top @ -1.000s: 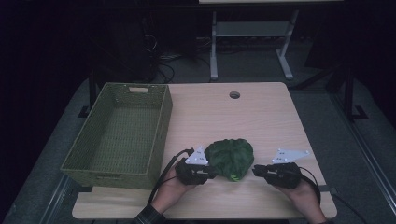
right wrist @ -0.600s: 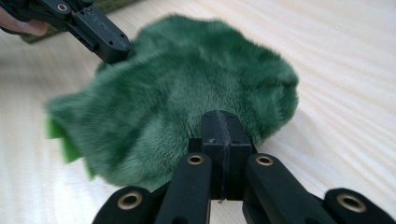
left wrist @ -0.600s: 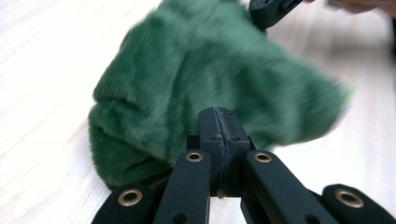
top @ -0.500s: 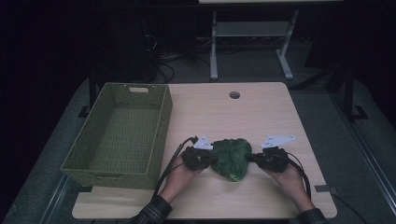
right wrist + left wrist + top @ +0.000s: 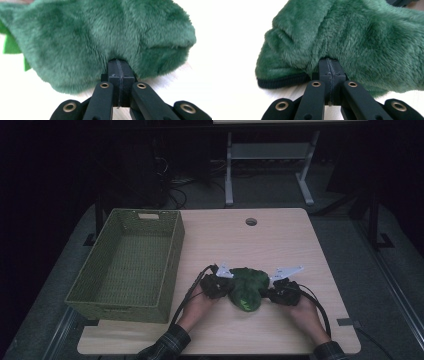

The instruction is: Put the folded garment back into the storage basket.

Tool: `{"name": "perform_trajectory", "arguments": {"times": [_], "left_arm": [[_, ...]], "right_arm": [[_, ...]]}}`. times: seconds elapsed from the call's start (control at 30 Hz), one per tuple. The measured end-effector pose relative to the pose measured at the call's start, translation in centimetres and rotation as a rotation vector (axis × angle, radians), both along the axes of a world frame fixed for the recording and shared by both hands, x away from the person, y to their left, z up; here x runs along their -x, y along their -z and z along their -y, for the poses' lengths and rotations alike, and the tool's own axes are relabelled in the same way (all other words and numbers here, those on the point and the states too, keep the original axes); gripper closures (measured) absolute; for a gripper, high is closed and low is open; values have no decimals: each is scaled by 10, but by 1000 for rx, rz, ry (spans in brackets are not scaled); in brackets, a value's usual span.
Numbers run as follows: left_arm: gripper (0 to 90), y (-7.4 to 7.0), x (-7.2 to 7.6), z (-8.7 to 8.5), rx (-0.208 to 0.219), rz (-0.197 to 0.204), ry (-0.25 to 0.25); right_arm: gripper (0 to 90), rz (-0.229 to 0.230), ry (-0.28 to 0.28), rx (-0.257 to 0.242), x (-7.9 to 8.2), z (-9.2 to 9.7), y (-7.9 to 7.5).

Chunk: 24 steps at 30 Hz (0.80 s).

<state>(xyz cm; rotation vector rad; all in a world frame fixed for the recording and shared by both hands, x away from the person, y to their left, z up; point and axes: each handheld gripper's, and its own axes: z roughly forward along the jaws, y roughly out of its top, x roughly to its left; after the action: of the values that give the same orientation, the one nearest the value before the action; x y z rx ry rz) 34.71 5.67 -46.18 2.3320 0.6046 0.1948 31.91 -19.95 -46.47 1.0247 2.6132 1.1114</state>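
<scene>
Pinching the green fleece garment point(image 5: 246, 289) from opposite sides, the left gripper point(image 5: 223, 287) and right gripper point(image 5: 272, 292) are pressed shut on its fabric. The garment is bunched on the wooden table point(image 5: 280, 245), near the front edge, beside the woven basket point(image 5: 170, 265).

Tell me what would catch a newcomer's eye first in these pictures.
First, the fuzzy green plush item near the table's front edge, pinched from both sides: the left hand-held gripper and the right hand-held gripper are each shut on its fabric. Next, the big woven green basket standing on the table's left side.
</scene>
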Motion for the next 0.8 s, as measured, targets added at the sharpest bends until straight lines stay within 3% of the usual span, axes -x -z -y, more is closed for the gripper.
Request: {"name": "perform_trajectory", "arguments": {"times": [0.27, 0.5, 0.63, 0.8], "left_arm": [[897, -12, 5, -9, 40, -12, -2], [898, -29, 27, -17, 98, -41, 32], [898, -32, 38, -17, 135, -69, 59], [898, -27, 52, -12, 137, -97, 101]], "right_arm": [[899, 41, 57, -13, 3, 27, -13], [899, 72, 148, -60, -20, 53, -22], [899, 61, 163, -89, -41, 50, -26], [899, 64, 146, -102, -66, 33, -26]]}}
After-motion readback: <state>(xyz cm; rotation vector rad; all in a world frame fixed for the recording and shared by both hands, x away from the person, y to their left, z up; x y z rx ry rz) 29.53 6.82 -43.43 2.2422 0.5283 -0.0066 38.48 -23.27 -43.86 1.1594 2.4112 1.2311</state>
